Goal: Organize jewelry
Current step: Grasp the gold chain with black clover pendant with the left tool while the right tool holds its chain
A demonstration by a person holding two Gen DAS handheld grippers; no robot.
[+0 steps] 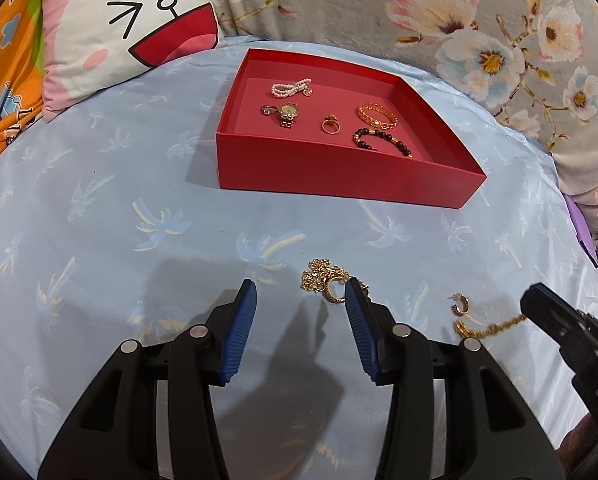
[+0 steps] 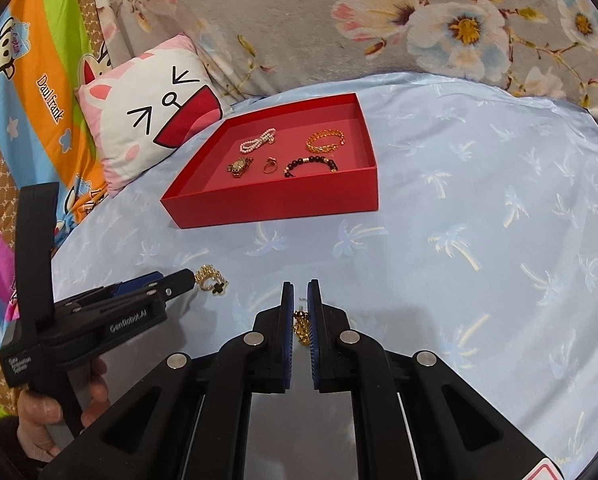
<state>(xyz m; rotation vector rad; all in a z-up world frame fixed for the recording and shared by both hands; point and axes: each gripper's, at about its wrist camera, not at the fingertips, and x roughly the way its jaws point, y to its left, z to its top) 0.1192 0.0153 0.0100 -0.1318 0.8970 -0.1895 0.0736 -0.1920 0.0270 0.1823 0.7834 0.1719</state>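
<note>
Far ahead-left of the left fingers, a cat pillow (image 1: pixel 131 32) leans at the edge of the blue bed sheet (image 1: pixel 99 208). The left gripper (image 1: pixel 300 294) has its fingers (image 1: pixel 246 300) wide apart, low over the sheet, holding nothing. Just beyond its right fingertip lies a tangled gold necklace (image 1: pixel 323 280), touching or nearly touching that tip — which one is hard to say.

Well ahead of these fingers sits the red box (image 1: pixel 339 178), open on top. Inside, from left to right: a watch (image 1: pixel 288 114) with a small ring-like piece beside it, a pearl bracelet (image 1: pixel 291 87) behind them, a ring (image 1: pixel 331 125), then a gold bangle (image 1: pixel 377 117) and a dark bead bracelet (image 1: pixel 383 141) in front of it.

To the right of the left fingers, an earring (image 1: pixel 461 305) lies on the sheet, and just beside it a gold chain (image 1: pixel 487 326) runs toward the right gripper (image 2: pixel 300 286). In the right wrist view those fingers (image 2: pixel 286 308) are nearly together, with the chain between the pads — clamped on it, as far as the narrow gap shows. A floral blanket (image 2: pixel 379 20) rises behind the box, far ahead of both grippers.
</note>
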